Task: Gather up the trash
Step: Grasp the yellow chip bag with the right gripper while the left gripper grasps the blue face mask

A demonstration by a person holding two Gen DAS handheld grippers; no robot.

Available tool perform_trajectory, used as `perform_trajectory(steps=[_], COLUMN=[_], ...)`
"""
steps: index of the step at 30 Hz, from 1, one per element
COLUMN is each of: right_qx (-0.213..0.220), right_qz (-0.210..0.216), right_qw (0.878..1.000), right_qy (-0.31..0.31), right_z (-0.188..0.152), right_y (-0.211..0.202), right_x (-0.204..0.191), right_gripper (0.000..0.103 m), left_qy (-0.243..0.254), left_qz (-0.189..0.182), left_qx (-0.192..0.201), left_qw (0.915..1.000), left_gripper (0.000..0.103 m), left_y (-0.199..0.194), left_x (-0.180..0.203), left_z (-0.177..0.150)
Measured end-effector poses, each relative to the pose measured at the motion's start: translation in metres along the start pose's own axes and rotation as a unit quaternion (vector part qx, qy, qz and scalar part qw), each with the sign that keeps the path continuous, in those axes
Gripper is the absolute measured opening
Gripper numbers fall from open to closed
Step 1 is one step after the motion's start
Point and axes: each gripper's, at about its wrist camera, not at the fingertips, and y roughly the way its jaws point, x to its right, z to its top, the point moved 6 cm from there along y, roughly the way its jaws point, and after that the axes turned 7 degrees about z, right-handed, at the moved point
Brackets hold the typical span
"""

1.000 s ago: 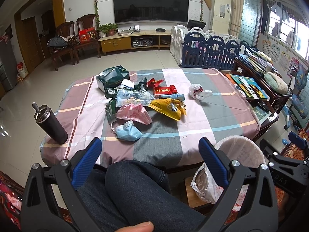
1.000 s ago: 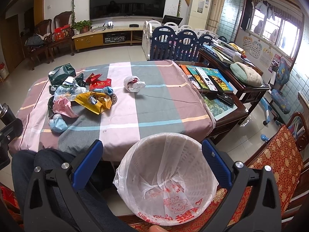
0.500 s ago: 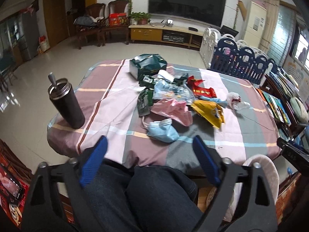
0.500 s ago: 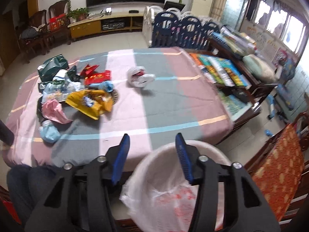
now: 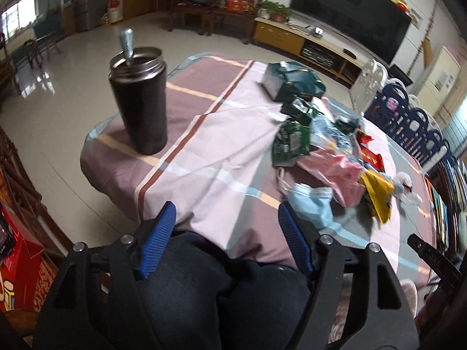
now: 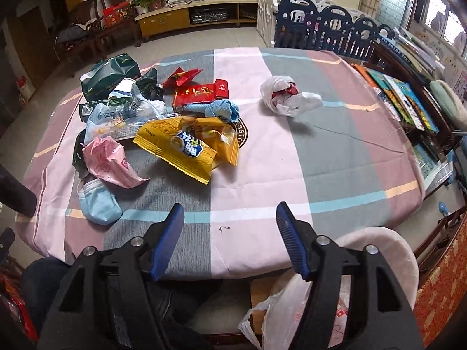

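Note:
Trash lies in a heap on the striped tablecloth (image 6: 262, 157): a yellow snack bag (image 6: 186, 143), a pink bag (image 6: 108, 163), a blue face mask (image 6: 97, 201), a red box (image 6: 198, 93), green wrappers (image 6: 111, 73) and a white bag of scraps (image 6: 286, 96). The mask (image 5: 312, 204) and pink bag (image 5: 335, 172) also show in the left wrist view. My left gripper (image 5: 227, 230) is open and empty at the table's near edge, left of the mask. My right gripper (image 6: 229, 227) is open and empty over the near edge. The lined white bin (image 6: 379, 250) stands below the table at lower right.
A dark steel tumbler with a spoon (image 5: 138, 99) stands on the table's left corner. The person's knees (image 5: 189, 291) sit under the near edge. A side table with books (image 6: 402, 99) is on the right, a playpen fence (image 6: 321, 29) behind.
Both grippers have risen and moved forward to the table's edge. The left one has swung left toward the tumbler. The right one has left the bin, narrowed, then reopened.

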Motion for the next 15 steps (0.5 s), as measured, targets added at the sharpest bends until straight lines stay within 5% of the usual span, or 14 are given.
perform_trajectory(steps=[6, 10, 15], right_qx=[0.01, 0.037, 0.019], right_qz=[0.008, 0.003, 0.012], right_qw=[0.999, 0.995, 0.991], right_qy=[-0.035, -0.088, -0.129], right_z=[0.023, 0.054, 0.061], right_y=[0.035, 0.058, 0.086], right_x=[-0.01, -0.033, -0.057], right_gripper=[0.068, 0.079, 0.079], left_qy=[0.008, 0.013, 0.021], left_qz=[-0.012, -0.027, -0.043], left_qx=[0.001, -0.021, -0.042], left_qw=[0.9999, 0.9993, 0.998], left_gripper=[0.073, 0.079, 0.081], left_y=[0.012, 0.018, 0.034], left_x=[0.01, 0.021, 0.039], left_z=[-0.005, -0.007, -0.005])
